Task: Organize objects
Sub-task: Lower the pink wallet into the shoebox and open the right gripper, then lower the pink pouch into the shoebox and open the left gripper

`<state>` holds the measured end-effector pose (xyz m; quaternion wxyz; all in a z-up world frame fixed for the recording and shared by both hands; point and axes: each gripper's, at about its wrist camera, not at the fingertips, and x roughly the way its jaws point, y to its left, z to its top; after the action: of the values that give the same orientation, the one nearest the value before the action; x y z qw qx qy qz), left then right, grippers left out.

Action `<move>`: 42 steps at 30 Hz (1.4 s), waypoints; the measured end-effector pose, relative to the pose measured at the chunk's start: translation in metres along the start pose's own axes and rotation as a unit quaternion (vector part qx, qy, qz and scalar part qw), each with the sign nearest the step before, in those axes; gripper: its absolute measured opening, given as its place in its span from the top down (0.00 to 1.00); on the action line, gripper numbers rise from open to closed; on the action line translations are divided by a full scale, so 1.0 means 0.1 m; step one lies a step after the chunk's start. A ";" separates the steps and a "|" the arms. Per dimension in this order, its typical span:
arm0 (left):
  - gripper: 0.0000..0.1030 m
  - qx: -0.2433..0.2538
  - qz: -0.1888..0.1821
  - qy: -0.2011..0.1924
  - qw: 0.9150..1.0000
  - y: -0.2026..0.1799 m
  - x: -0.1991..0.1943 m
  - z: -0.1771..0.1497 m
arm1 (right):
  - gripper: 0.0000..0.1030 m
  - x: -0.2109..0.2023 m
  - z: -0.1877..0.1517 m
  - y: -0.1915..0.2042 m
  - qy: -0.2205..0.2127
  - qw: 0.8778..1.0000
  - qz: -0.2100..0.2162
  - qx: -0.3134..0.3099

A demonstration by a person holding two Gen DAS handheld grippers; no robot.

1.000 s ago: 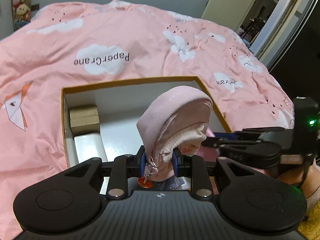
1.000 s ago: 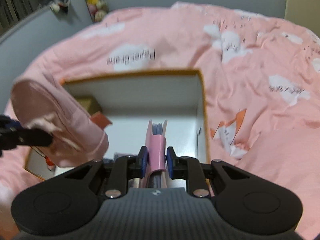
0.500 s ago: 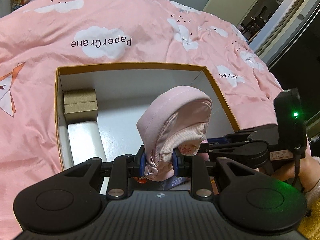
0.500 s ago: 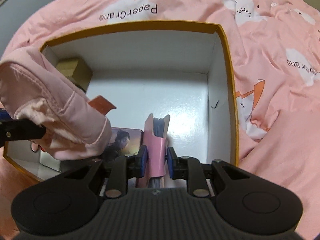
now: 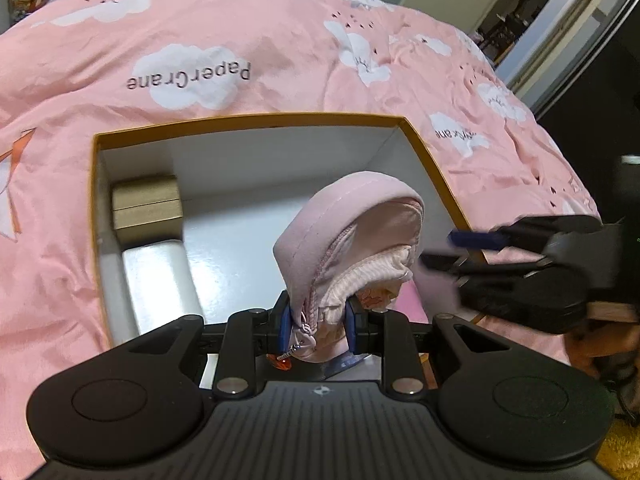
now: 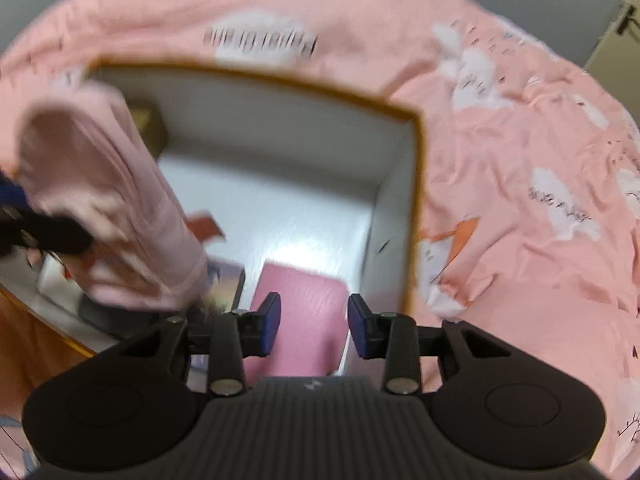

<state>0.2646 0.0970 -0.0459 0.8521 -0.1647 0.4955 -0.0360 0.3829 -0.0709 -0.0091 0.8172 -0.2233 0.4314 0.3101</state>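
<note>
An open white box with an orange rim [image 5: 256, 120] lies on the pink bed; it also shows in the right wrist view [image 6: 416, 208]. My left gripper [image 5: 318, 326] is shut on a soft pink zip pouch [image 5: 352, 236] and holds it upright above the box; the pouch shows blurred in the right wrist view [image 6: 108, 200]. My right gripper [image 6: 313, 328] is open and empty above a pink notebook [image 6: 300, 320] that lies flat in the box's near right corner. The right gripper [image 5: 472, 252] shows blurred at the right of the left wrist view.
In the box lie a small gold box [image 5: 146, 208], a white packet [image 5: 160, 280], an orange-red card [image 6: 204, 226] and a picture card [image 6: 224, 286]. The pink cloud-print duvet [image 5: 200, 60] surrounds the box. A doorway [image 5: 520, 8] is at the far right.
My right gripper has opened and let go of the pink notebook, which now lies flat in the box, and has pulled back. The left gripper still holds the pouch above the box.
</note>
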 end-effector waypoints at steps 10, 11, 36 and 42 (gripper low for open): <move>0.72 0.004 -0.057 0.082 0.995 -0.40 0.57 0.21 | 0.55 -0.33 -0.18 -0.46 -0.109 0.984 -0.056 0.126; 0.72 0.002 -0.056 0.092 0.994 -0.43 0.64 0.21 | 0.55 -0.29 -0.20 -0.47 -0.105 0.984 -0.062 0.130; 0.59 -0.002 0.027 0.094 0.995 -0.56 1.14 0.11 | 0.47 -0.18 -0.55 -0.54 -0.108 0.979 -0.056 0.166; 0.69 0.067 0.019 0.088 0.994 -0.66 1.11 0.14 | 0.46 -0.18 -0.56 -0.56 -0.107 0.978 -0.052 0.171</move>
<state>0.3392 0.0130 -0.1108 0.8147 -0.0943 0.5682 -0.0676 0.3827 -0.1514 -0.0176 0.8996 -0.0674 0.3763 0.2110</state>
